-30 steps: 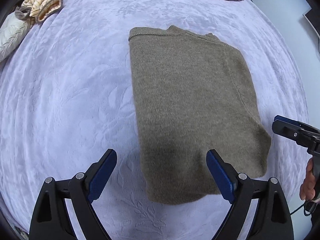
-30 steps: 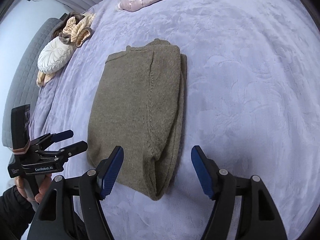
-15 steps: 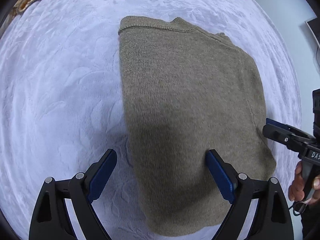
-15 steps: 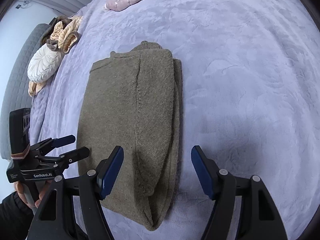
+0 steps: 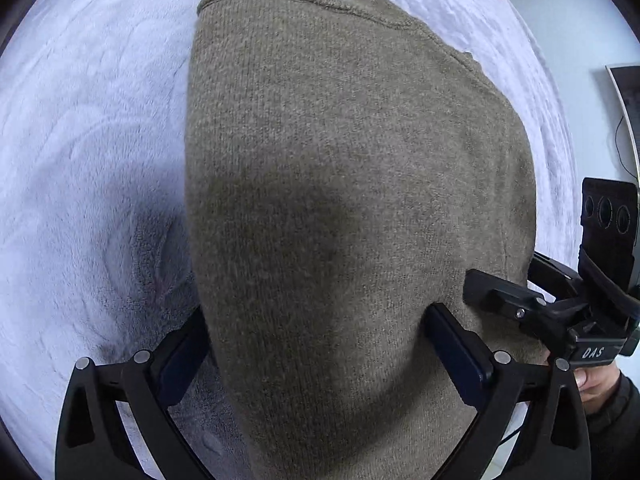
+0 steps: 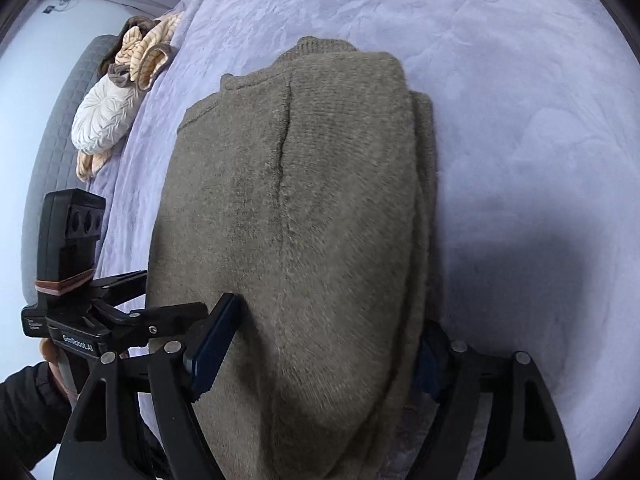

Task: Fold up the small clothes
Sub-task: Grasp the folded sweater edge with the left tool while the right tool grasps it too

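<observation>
Right wrist only: pillows (image 6: 108,120) beyond folded sweater (image 6: 296,216).

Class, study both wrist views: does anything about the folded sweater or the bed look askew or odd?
Slightly: the sweater is folded unevenly, with lower layers sticking out past its right edge. The blanket dimples beside the left gripper.
</observation>
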Demonstrator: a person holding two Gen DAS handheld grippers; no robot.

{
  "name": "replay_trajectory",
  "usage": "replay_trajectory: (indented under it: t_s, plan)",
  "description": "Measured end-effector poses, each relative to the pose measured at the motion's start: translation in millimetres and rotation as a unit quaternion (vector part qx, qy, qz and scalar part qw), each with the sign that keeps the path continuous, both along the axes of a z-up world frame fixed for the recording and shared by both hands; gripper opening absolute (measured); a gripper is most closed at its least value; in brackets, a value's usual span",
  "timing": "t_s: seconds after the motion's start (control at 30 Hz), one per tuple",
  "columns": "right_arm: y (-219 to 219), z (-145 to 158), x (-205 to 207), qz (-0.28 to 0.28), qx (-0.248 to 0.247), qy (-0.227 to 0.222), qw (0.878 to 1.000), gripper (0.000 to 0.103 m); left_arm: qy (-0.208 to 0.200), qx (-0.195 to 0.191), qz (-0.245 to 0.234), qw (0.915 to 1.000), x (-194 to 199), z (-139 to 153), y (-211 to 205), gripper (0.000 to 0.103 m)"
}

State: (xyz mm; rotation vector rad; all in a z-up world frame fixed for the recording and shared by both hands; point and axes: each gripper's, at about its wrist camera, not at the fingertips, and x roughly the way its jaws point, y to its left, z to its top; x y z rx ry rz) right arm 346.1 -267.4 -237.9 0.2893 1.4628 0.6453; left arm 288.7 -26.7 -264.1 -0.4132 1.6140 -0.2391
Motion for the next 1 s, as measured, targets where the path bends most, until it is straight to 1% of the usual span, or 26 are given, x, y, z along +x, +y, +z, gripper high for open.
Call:
replay_trajectory:
  t_s: [0.03,0.07,0.1,0.13,0.17,0.2,0.23,0.3,0.4,0.57,0.73,0.83,1.0]
  plan:
    - [4,0,0,0.007,-0.003,-0.004,1.000,0.082,-0.004,-0.001,-0.005,1.0000,5,1,-7,0.091]
    - [7,-1,1,0.014,-0.007,-0.007,1.000,0.081,-0.008,-0.001,-0.012,0.9999,7,4,-9,0.083]
    - [8,0,1,0.018,-0.009,-0.008,1.000,0.080,-0.012,0.006,-0.018,0.9997,8,8,-12,0.077]
    - [7,0,1,0.020,-0.006,-0.005,1.000,0.074,-0.018,0.011,-0.027,0.9994,8,13,-15,0.072]
    - [6,1,2,0.021,-0.003,-0.001,1.000,0.070,-0.027,0.013,-0.038,0.9988,8,18,-17,0.062]
    - [6,3,3,0.019,-0.002,0.001,1.000,0.061,-0.034,0.018,-0.045,0.9982,8,22,-19,0.056]
    - [5,6,3,0.018,-0.002,0.001,1.000,0.050,-0.038,0.023,-0.050,0.9978,8,25,-22,0.054]
    - [5,16,2,0.013,-0.004,-0.004,1.000,0.039,-0.042,0.031,-0.054,0.9972,8,30,-24,0.046]
    - [6,29,-3,0.013,-0.002,-0.014,1.000,0.036,-0.046,0.044,-0.053,0.9966,9,38,-26,0.041]
    - [10,45,-9,0.012,0.006,-0.020,1.000,0.034,-0.059,0.066,-0.059,0.9943,12,52,-36,0.040]
    - [12,69,-23,0.014,0.002,-0.033,0.999,0.034,-0.065,0.067,-0.058,0.9939,9,58,-36,0.040]
    - [9,84,-35,0.013,-0.001,-0.041,0.999,0.034,-0.064,0.069,-0.055,0.9940,9,56,-29,0.040]
    - [4,104,-59,0.017,0.002,-0.047,0.999,0.034,-0.071,0.072,-0.043,0.9939,-11,78,-22,0.040]
